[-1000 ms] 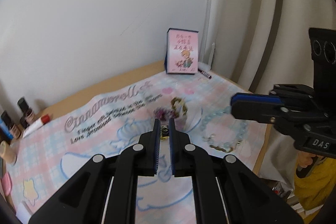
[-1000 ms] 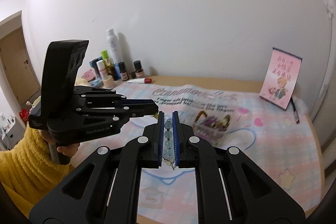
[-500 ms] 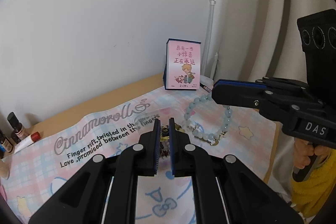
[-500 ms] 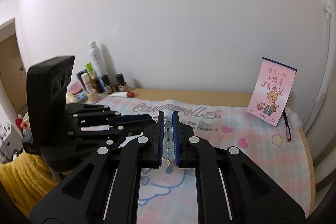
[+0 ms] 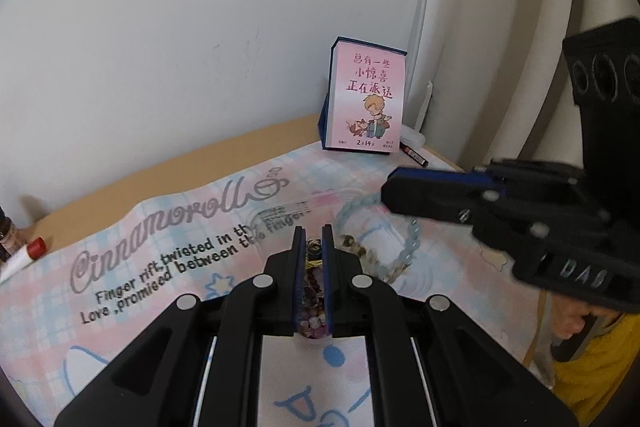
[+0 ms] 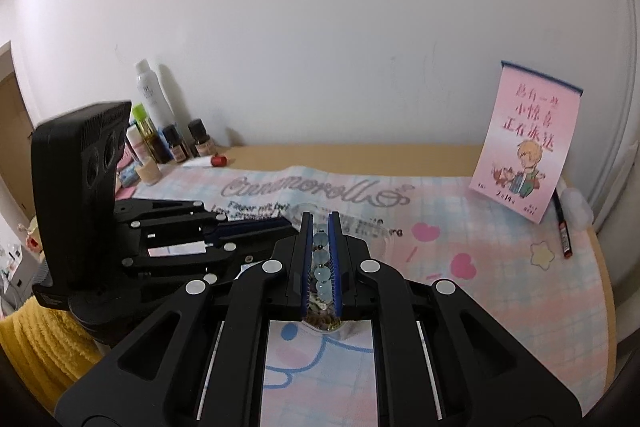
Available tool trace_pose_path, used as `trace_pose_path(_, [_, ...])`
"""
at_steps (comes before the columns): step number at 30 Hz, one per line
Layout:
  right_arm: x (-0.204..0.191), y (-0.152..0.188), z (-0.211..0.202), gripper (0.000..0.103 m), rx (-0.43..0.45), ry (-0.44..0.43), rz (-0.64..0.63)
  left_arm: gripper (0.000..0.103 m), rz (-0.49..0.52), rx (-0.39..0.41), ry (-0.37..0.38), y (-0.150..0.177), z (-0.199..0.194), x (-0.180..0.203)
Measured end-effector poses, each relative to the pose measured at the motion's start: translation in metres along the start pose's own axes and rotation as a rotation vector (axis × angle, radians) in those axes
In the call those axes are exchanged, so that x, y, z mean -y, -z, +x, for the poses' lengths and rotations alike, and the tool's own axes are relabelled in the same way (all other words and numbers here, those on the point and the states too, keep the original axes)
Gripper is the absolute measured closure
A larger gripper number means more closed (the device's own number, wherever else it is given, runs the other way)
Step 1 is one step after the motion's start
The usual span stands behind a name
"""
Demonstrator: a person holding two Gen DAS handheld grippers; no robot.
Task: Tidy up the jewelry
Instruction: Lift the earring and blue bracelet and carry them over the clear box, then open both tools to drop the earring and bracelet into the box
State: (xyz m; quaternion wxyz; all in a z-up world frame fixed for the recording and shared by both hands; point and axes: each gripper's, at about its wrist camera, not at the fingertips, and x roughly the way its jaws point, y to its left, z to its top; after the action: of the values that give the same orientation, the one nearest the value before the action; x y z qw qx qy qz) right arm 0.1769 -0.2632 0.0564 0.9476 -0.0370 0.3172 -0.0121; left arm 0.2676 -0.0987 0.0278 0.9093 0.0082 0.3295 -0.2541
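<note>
My right gripper (image 6: 320,239) is shut on a pale blue bead bracelet (image 6: 321,269). In the left wrist view the bracelet (image 5: 408,247) hangs blurred from the right gripper (image 5: 390,193), with a gold charm at its low end. My left gripper (image 5: 311,247) is shut on a small clear container of jewelry (image 5: 312,301), which holds purple beads and a gold piece. In the right wrist view the left gripper (image 6: 286,223) sits just left of my right fingers, and the container (image 6: 324,321) lies under the bracelet.
A pink and blue Cinnamoroll mat (image 5: 180,255) covers the wooden desk (image 6: 360,155). A pink calendar card (image 5: 366,103) stands at the back right with a pen (image 6: 563,231) beside it. Several cosmetic bottles (image 6: 154,115) and a red-capped tube (image 5: 24,255) stand at the back left.
The right gripper has brought the bracelet lower and closer, over the container held by the left gripper. Both views have moved nearer to the mat.
</note>
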Motion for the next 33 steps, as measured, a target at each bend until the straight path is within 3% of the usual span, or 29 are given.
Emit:
trace_pose_path(22, [0.010,0.021,0.012,0.094,-0.044,0.052,0.010,0.095,-0.016,-0.013,-0.023,0.003,0.018,-0.005])
trace_pose_path(27, [0.010,0.021,0.005,0.091,-0.023,0.067,0.018,0.084,-0.012,-0.004,-0.015,0.003,0.015,-0.003])
trace_pose_path(30, [0.009,0.021,-0.004,0.077,0.003,0.081,0.020,0.072,-0.007,0.019,-0.028,0.002,0.008,-0.001])
trace_pose_path(33, [0.008,0.020,-0.016,0.074,0.044,0.114,0.003,0.069,-0.011,0.051,-0.010,0.000,-0.003,-0.001])
